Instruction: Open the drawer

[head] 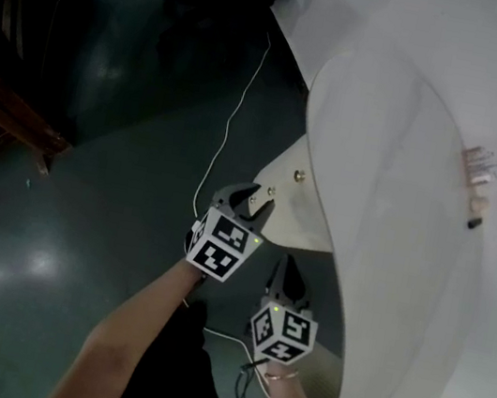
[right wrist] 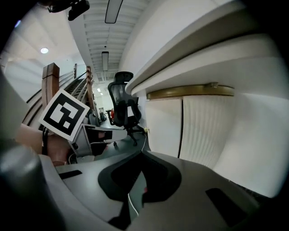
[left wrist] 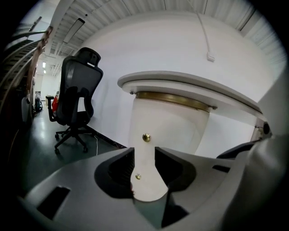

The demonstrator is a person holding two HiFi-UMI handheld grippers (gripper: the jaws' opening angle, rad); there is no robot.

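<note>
A white rounded drawer pedestal [head: 306, 224] stands under the curved white desk [head: 405, 173]. Its front carries two small brass knobs, an upper one [left wrist: 146, 137] and a lower one [left wrist: 138, 177]. My left gripper [head: 257, 203] is open, a short way in front of the pedestal. In the left gripper view the lower knob shows between the spread jaws of my left gripper [left wrist: 143, 155], and nothing touches it. My right gripper [head: 288, 265] hangs lower and nearer to me, beside the pedestal's ribbed side [right wrist: 203, 131]. Its tips [right wrist: 143, 155] meet with nothing between them.
A black office chair [left wrist: 76, 99] stands on the dark floor beyond the pedestal. A white cable [head: 227, 132] trails over the floor toward the pedestal. Small items [head: 482, 168] lie on the desk top. A brass band [left wrist: 176, 100] runs under the desk's edge.
</note>
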